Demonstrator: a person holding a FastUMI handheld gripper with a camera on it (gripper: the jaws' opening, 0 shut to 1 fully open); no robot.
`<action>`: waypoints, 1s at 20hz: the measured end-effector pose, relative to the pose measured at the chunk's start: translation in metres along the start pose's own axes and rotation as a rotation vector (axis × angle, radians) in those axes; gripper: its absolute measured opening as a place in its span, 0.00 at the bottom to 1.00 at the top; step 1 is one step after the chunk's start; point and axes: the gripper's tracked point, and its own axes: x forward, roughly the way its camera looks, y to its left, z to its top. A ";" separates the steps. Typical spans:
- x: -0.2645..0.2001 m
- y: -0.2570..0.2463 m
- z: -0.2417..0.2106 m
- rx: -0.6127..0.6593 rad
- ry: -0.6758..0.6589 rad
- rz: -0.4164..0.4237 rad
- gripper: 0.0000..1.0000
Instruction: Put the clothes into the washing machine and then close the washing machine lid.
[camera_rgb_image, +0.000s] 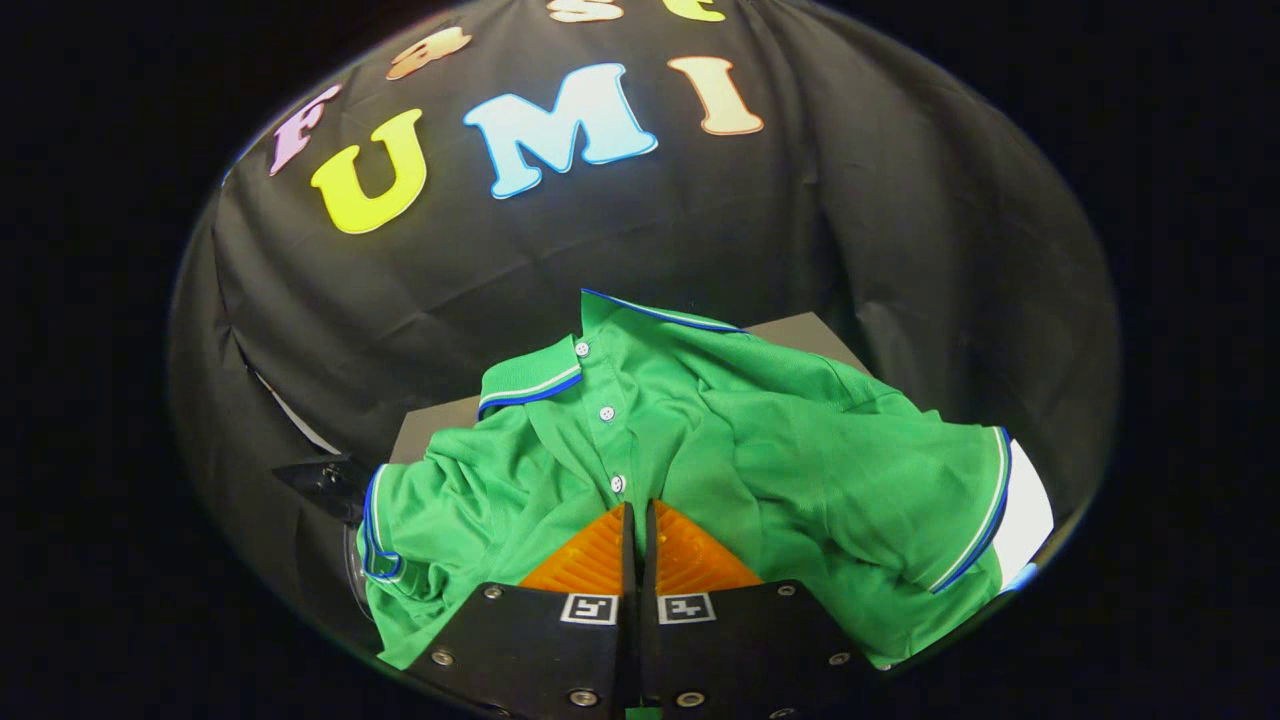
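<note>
Green knit fills the space ahead of the gripper (637, 515): a polo shirt (700, 430) with blue-and-white trim on its collar and sleeve cuffs, its white-buttoned placket running straight up from the fingertips. The fingers are pressed together with barely a slit between them, and their tips sit right at the foot of the placket, against the cloth. Whether any fabric is pinched in that slit, I cannot tell. The shirt is bunched and rumpled, one sleeve drooping to the left of the fingers, the other spread out to the right. Beyond the collar a flat grey surface (800, 332) peeks out, and a white panel (1025, 510) shows past the right cuff. Black cloth (500, 270) forms the wall behind everything.
</note>
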 end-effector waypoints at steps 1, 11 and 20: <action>-0.001 0.001 0.001 -0.015 0.001 -0.009 0.00; -0.061 0.060 0.062 -0.147 -0.146 -0.018 0.00; -0.125 0.148 0.089 -0.263 -0.269 -0.010 0.00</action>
